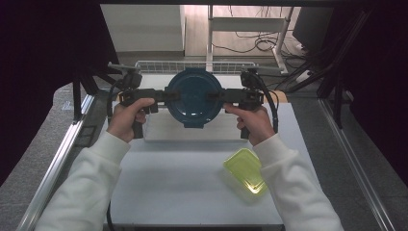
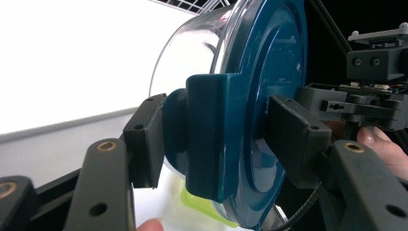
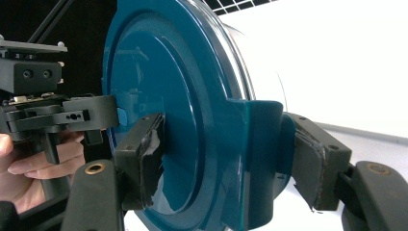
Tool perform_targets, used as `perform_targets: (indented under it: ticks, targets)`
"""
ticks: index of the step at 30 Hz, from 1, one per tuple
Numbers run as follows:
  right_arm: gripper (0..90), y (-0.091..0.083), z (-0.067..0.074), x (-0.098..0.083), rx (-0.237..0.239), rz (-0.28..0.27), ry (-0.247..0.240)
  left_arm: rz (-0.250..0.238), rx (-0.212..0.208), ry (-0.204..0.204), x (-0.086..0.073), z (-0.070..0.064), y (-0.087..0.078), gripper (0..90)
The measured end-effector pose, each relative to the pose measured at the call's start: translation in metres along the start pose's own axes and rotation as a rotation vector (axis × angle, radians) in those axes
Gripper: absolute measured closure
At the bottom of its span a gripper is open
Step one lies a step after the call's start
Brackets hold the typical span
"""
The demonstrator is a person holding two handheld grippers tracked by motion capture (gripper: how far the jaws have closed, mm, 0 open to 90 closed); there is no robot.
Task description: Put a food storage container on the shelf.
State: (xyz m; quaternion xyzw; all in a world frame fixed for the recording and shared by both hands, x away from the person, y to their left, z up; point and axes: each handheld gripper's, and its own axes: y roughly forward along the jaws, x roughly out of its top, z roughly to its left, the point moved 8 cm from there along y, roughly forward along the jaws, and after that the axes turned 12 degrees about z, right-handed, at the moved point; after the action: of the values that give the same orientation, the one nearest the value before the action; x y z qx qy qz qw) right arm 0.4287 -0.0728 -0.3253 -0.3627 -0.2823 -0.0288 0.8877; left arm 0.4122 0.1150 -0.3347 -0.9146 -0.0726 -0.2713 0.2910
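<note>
Between both tongs, above counter (image 1: 192, 173): bowl (image 1: 194, 97), blue lid on, tipped on edge. Left tongs (image 1: 162, 96) clamp left lid tab, right tongs (image 1: 216, 95) clamp right tab. Keep squeeze even, hands level, move together; uneven pull may pop lid. Green lid (image 1: 246, 171) near right forearm.

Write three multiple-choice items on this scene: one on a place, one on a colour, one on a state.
1. Where does the yellow-green container lie?
A. on the table by the person's right sleeve
B. in the wire basket
C. between the left tongs

2. What colour is the lid of the round container?
A. red
B. dark blue
C. white

3. How is the round container held?
A. by the left tongs alone
B. by both tongs, one on each lid clip
C. resting free on the table

Answers: 1 A, the high view shows it beside the right sleeve; 2 B, every view shows blue; 3 B, the right tongs clamp the opposite clip.
</note>
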Motion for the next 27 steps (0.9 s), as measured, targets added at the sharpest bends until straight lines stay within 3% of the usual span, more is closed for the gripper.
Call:
perform_targets:
  ticks: [12, 19, 27]
  targets:
    - [33.8, -0.001, -0.002, 0.034, -0.010, -0.001, -0.004, -0.002, -0.007, -0.010, 0.033, 0.005, 0.000, 41.9]
    - [33.7, 0.006, -0.018, 0.058, -0.012, 0.001, 0.022, 0.014, -0.014, -0.038, 0.056, 0.020, 0.012, 41.7]
    - [33.4, 0.020, -0.037, 0.068, -0.010, 0.019, 0.061, 0.040, -0.016, -0.069, 0.065, 0.037, 0.025, 41.6]
